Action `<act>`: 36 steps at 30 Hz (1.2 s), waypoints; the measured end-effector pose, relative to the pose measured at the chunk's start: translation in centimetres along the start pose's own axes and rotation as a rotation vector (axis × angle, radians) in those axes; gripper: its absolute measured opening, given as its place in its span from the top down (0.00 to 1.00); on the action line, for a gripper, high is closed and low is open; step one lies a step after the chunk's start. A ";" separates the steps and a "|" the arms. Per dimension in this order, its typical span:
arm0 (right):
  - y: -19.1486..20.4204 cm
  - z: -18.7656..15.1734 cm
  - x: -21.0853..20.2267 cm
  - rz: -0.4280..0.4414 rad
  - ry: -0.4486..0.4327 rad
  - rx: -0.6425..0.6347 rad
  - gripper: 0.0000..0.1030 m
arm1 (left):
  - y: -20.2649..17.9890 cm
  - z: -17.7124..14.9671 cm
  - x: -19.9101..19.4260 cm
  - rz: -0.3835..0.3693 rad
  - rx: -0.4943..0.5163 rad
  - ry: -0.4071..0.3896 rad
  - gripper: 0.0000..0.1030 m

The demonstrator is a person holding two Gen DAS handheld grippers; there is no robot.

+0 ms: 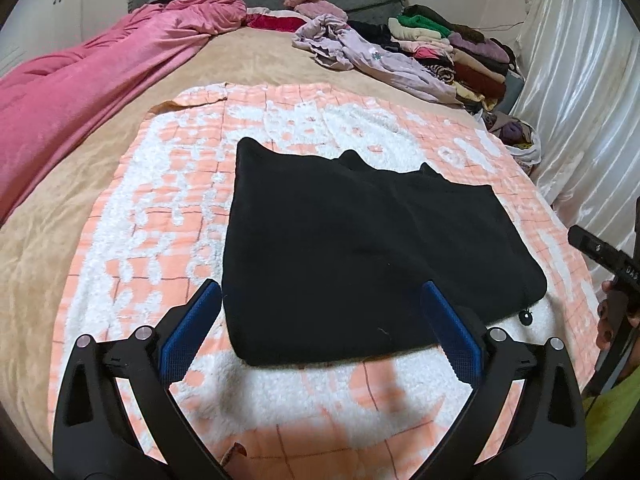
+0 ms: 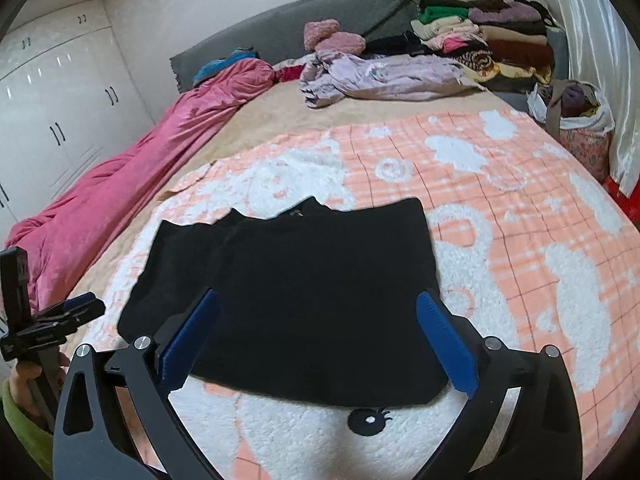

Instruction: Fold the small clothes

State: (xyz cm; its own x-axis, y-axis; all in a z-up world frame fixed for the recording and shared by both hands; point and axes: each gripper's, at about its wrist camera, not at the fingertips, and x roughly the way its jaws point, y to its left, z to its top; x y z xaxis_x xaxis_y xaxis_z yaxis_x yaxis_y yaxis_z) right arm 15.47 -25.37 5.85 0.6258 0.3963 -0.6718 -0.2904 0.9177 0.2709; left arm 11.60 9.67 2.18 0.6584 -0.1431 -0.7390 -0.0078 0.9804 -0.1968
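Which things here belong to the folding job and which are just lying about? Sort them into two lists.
Part of the job:
- black garment, lying folded on the blanket
- peach and white blanket under it
- left gripper, jaws open, empty
- right gripper, jaws open, empty

Lying about:
- pink duvet
- lilac garment
- stack of folded clothes
- bag
- pink cushions

Even indoor light, sharp centres, strong fisheye bending.
You saw glare on the wardrobe doors [image 2: 60,120], soft gripper shadows on the blanket [image 1: 320,420], and dark vignetted corners.
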 end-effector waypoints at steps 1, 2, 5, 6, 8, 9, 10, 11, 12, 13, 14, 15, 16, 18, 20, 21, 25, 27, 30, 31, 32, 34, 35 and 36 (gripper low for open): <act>0.3 0.2 -0.3 0.004 -0.005 -0.005 0.04 | 0.0 0.0 -0.3 0.003 0.006 -0.003 0.09; 0.6 0.3 -0.6 0.006 -0.009 -0.011 0.04 | 0.0 0.0 -0.4 0.006 0.008 -0.005 0.09; 1.6 0.7 -1.5 0.012 -0.021 -0.028 0.04 | 0.3 0.0 -1.1 0.011 0.007 -0.017 0.09; 2.0 0.9 -1.8 0.016 -0.027 -0.034 0.04 | 0.4 0.0 -1.3 0.011 0.004 -0.020 0.09; 2.7 1.1 -2.2 0.024 -0.035 -0.042 0.04 | 0.8 0.0 -1.8 0.013 0.000 -0.027 0.09; 3.1 1.3 -2.4 0.026 -0.040 -0.047 0.04 | 1.0 0.0 -2.0 0.016 0.000 -0.031 0.09; 3.4 1.4 -2.5 0.030 -0.044 -0.051 0.04 | 1.1 0.0 -2.2 0.018 0.000 -0.032 0.09; 3.8 1.6 -2.7 0.035 -0.048 -0.057 0.04 | 1.2 0.0 -2.4 0.021 -0.001 -0.033 0.09; 4.1 1.7 -2.7 0.037 -0.049 -0.062 0.04 | 1.4 0.0 -2.5 0.021 -0.003 -0.035 0.09; 4.6 1.9 -2.8 0.040 -0.052 -0.070 0.04 | 1.6 0.0 -2.6 0.023 -0.006 -0.038 0.09; 5.0 2.0 -2.8 0.042 -0.054 -0.076 0.04 | 1.7 -0.1 -2.7 0.026 -0.008 -0.039 0.09; 5.3 2.1 -2.8 0.047 -0.057 -0.080 0.04 | 2.0 -0.1 -2.8 0.030 -0.014 -0.041 0.09; 5.8 2.2 -2.8 0.054 -0.059 -0.087 0.04 | 2.2 -0.1 -2.8 0.030 -0.018 -0.042 0.09; 6.7 2.4 -2.6 0.066 -0.066 -0.101 0.04 | 2.8 -0.2 -2.8 0.031 -0.029 -0.039 0.09; 7.5 2.4 -2.4 0.077 -0.066 -0.115 0.04 | 3.2 -0.2 -2.7 0.040 -0.037 -0.037 0.09; 7.9 2.4 -2.2 0.082 -0.065 -0.123 0.04 | 3.4 -0.2 -2.6 0.043 -0.040 -0.034 0.09; 9.9 1.8 -0.8 0.101 -0.045 -0.170 0.04 | 4.3 -0.2 -2.1 0.056 -0.052 -0.021 0.09; 10.9 1.3 0.4 0.109 -0.025 -0.194 0.04 | 4.7 -0.2 -1.8 0.063 -0.055 -0.016 0.09; 12.2 0.3 1.8 0.112 0.002 -0.227 0.04 | 5.5 -0.1 -1.2 0.071 -0.066 -0.007 0.09; 12.7 -0.1 2.3 0.112 0.013 -0.241 0.04 | 5.8 -0.1 -1.0 0.073 -0.071 -0.004 0.09; 13.1 -0.5 2.8 0.108 0.020 -0.255 0.04 | 6.0 0.0 -0.8 0.074 -0.076 -0.002 0.09; 14.0 -1.4 3.8 0.099 0.035 -0.286 0.04 | 6.6 0.2 -0.2 0.080 -0.090 0.004 0.09; 14.4 -1.8 4.2 0.096 0.044 -0.302 0.04 | 6.8 0.2 0.0 0.082 -0.094 0.007 0.09; 14.8 -2.3 4.7 0.092 0.055 -0.321 0.04 | 7.0 0.3 0.2 0.085 -0.098 0.011 0.09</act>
State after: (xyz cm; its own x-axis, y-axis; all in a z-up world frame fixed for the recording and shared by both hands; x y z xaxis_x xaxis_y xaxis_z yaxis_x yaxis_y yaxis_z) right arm 12.43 -9.93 5.08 0.5494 0.4670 -0.6929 -0.5621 0.8201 0.1071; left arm 11.94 16.53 0.88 0.6441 -0.0624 -0.7624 -0.1371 0.9711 -0.1953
